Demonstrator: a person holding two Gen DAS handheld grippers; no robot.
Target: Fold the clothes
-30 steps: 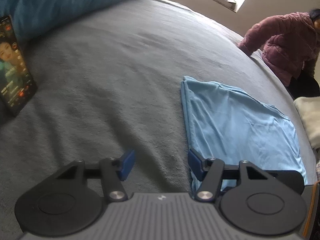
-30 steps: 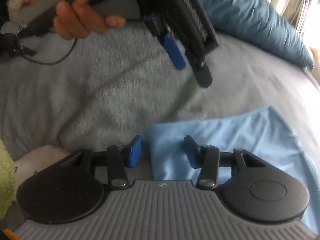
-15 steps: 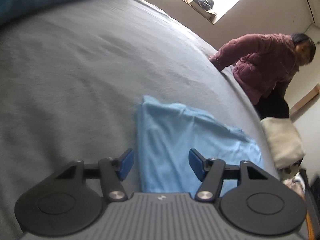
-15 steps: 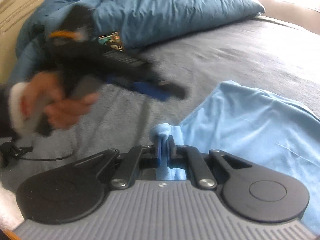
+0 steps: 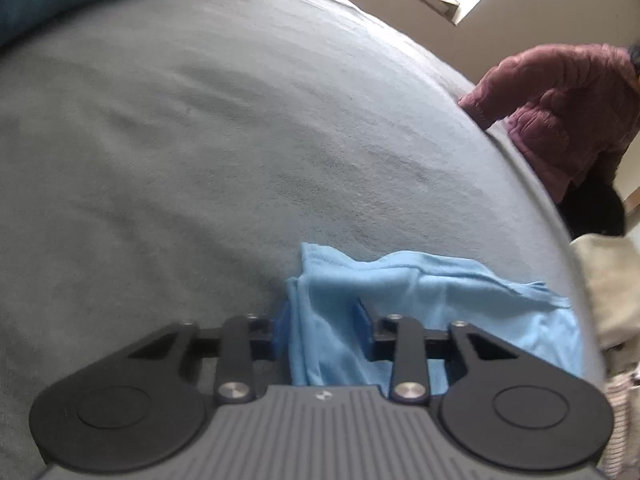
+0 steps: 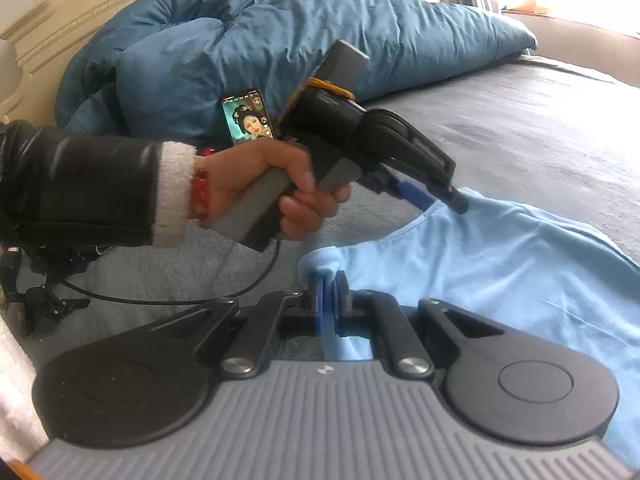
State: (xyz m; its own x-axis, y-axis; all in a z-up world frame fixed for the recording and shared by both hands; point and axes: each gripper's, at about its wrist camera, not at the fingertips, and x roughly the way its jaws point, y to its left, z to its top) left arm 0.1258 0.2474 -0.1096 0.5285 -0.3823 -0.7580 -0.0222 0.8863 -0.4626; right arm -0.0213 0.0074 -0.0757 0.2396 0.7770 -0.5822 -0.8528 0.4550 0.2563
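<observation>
A light blue garment point(image 5: 432, 300) lies folded on the grey bed sheet point(image 5: 200, 140). In the left wrist view my left gripper point(image 5: 322, 322) is around the garment's near left edge, with cloth between the blue pads, which stand apart. In the right wrist view my right gripper point(image 6: 329, 298) is shut on a bunched corner of the same garment point(image 6: 500, 264). The left gripper point(image 6: 432, 196) also shows there, held in a hand, its tip at the cloth's edge.
A blue duvet point(image 6: 248, 52) is piled at the headboard with a lit phone point(image 6: 248, 120) leaning on it. A person in a maroon jacket point(image 5: 560, 108) bends at the bed's far side. A cream folded cloth point(image 5: 604, 288) lies at the right. A cable point(image 6: 160, 300) crosses the sheet.
My left gripper has come down onto the garment's left edge, and its pads have narrowed around the cloth. My right gripper stays shut on the corner.
</observation>
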